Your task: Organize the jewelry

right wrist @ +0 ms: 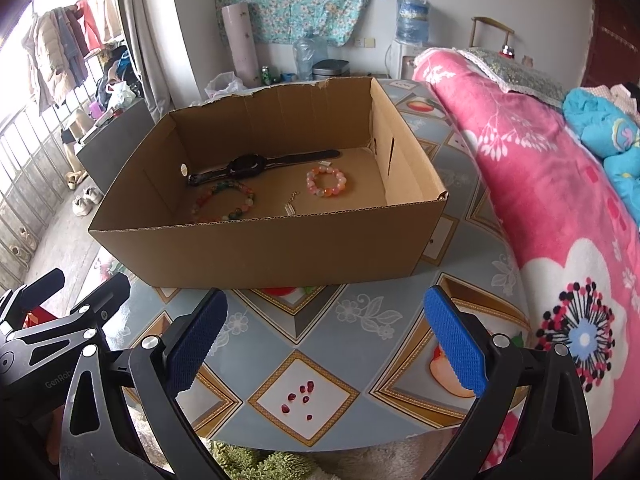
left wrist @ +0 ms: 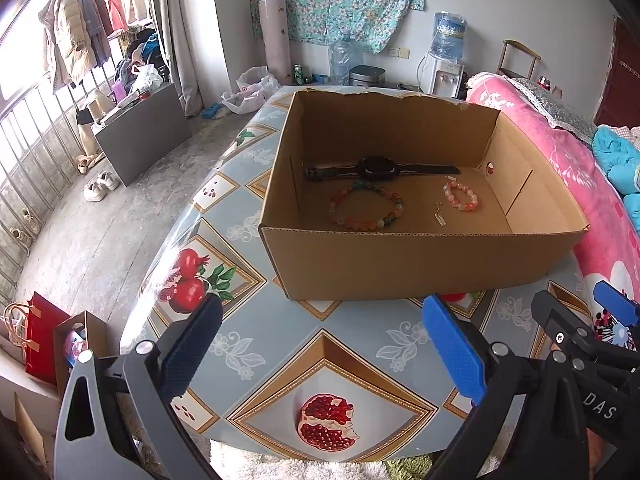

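Note:
An open cardboard box [left wrist: 420, 260] [right wrist: 260, 252] stands on the table. Inside lie a black wristwatch [left wrist: 376, 168] [right wrist: 256, 166], a large multicoloured bead bracelet [left wrist: 366, 205] [right wrist: 224, 202], a small pink and orange bead bracelet [left wrist: 460, 197] [right wrist: 326, 182] and a thin chain with a tag [left wrist: 439, 216] [right wrist: 290, 204]. My left gripper [left wrist: 320, 344] hangs open over the table in front of the box, empty. My right gripper [right wrist: 324, 340] is open and empty too, beside it; its fingers [left wrist: 560, 312] show at the right of the left wrist view.
The table [right wrist: 320, 340] wears a fruit-print oilcloth. A pink flowered blanket [right wrist: 540, 200] on a bed borders it on the right. Left of the table are a red bag [left wrist: 40, 336], a grey cabinet [left wrist: 144, 132], shoes [left wrist: 100, 188] and a railing.

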`<move>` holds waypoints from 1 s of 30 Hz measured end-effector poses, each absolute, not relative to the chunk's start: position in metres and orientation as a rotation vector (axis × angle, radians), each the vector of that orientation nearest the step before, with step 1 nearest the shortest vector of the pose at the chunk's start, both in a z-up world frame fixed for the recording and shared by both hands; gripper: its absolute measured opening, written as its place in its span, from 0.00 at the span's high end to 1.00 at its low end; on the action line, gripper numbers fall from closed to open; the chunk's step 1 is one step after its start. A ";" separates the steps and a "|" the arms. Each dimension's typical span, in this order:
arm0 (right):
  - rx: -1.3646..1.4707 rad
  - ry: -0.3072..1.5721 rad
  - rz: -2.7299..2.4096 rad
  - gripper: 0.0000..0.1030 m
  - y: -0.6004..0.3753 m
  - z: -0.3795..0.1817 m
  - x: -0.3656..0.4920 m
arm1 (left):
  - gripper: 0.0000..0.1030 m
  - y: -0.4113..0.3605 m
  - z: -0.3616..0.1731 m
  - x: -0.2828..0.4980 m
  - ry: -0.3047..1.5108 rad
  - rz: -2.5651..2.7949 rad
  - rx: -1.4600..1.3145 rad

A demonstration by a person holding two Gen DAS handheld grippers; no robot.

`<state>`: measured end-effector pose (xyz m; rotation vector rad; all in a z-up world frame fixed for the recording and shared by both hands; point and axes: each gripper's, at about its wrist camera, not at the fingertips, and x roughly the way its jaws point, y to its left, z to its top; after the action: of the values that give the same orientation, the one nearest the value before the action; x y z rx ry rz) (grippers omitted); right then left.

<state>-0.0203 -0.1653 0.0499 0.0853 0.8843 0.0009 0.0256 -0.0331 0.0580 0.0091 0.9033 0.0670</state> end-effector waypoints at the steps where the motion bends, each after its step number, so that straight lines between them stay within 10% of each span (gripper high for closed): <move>1: 0.086 0.884 0.000 0.08 -0.166 0.050 -0.020 | 0.05 -0.033 0.058 0.026 0.904 0.066 0.008; 30: 0.094 0.887 0.002 0.08 -0.166 0.050 -0.022 | 0.05 -0.033 0.059 0.025 0.903 0.063 0.004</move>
<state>-0.0218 -0.1661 0.0501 0.0938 0.8866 0.0022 0.0254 -0.0329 0.0594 0.0045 0.9033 0.0632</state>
